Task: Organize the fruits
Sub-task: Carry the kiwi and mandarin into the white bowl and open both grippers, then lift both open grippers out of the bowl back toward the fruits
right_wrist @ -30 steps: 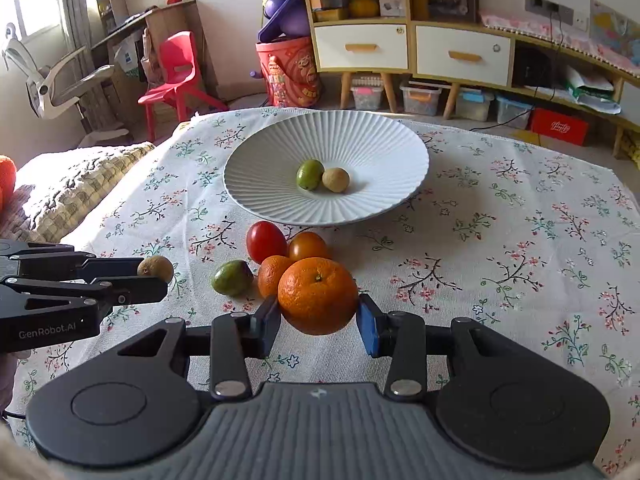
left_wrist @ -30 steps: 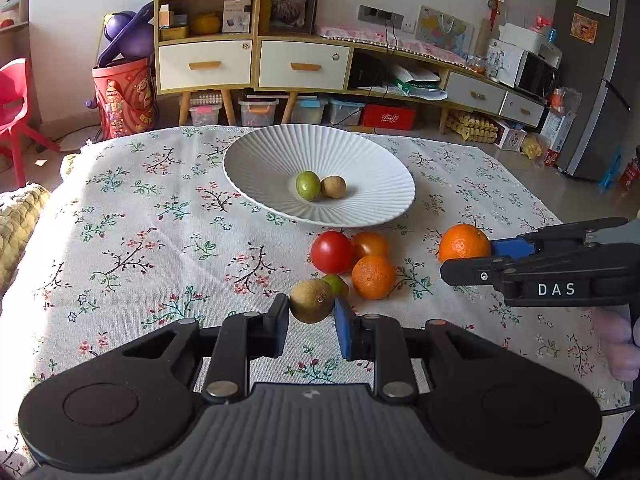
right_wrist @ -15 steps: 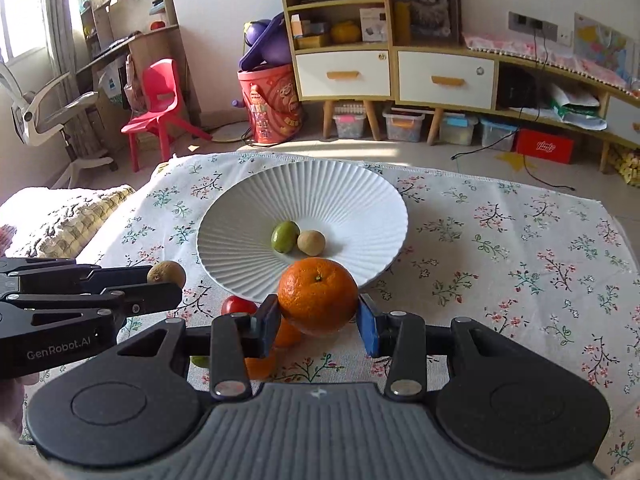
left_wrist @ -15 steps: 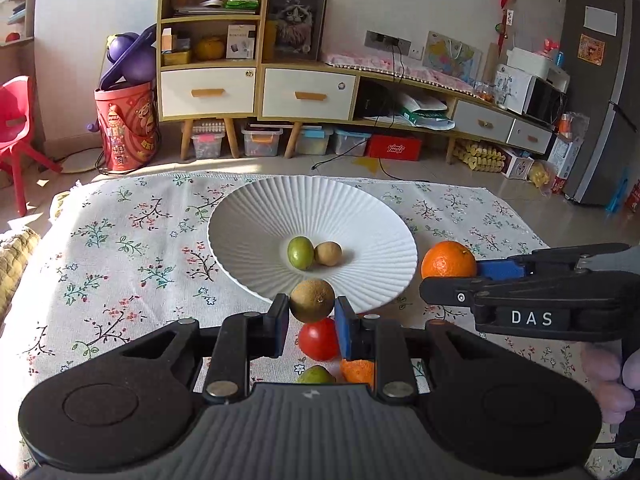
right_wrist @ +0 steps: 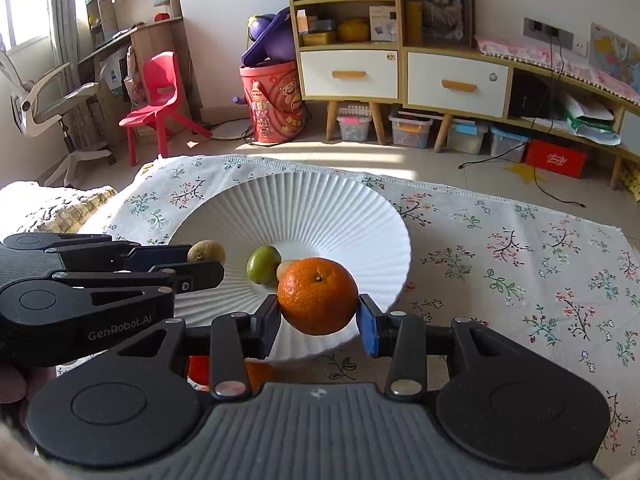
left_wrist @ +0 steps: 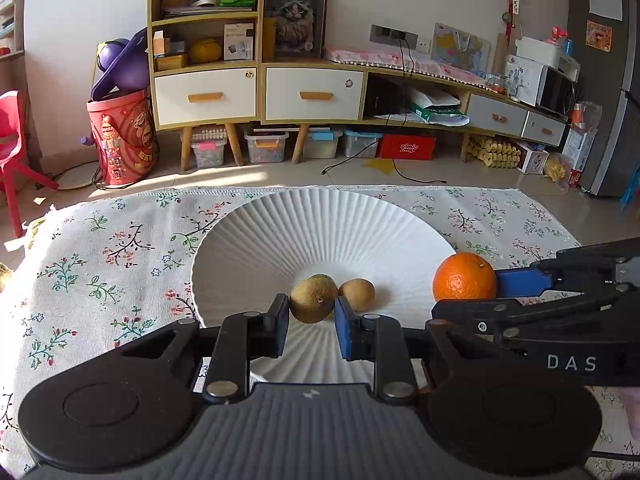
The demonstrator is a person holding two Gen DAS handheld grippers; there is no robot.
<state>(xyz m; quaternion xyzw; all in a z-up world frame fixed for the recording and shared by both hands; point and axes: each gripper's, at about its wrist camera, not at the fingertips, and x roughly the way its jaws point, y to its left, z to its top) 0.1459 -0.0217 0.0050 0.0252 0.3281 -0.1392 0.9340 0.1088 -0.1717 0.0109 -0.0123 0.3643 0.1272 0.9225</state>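
My left gripper is shut on a brown kiwi and holds it over the near part of the white ribbed plate. My right gripper is shut on an orange and holds it over the plate's near right rim. In the plate lie a green lime and a small brown fruit. The right gripper with its orange shows at the right in the left wrist view. The left gripper with its kiwi shows at the left in the right wrist view.
The plate sits on a floral tablecloth. A red tomato and another orange fruit lie on the cloth, mostly hidden under my right gripper. Shelves, drawers and a red chair stand beyond the table.
Both grippers have moved forward with their fruit, from over the loose fruit on the cloth to over the plate. The loose fruits have dropped out of the left wrist view.
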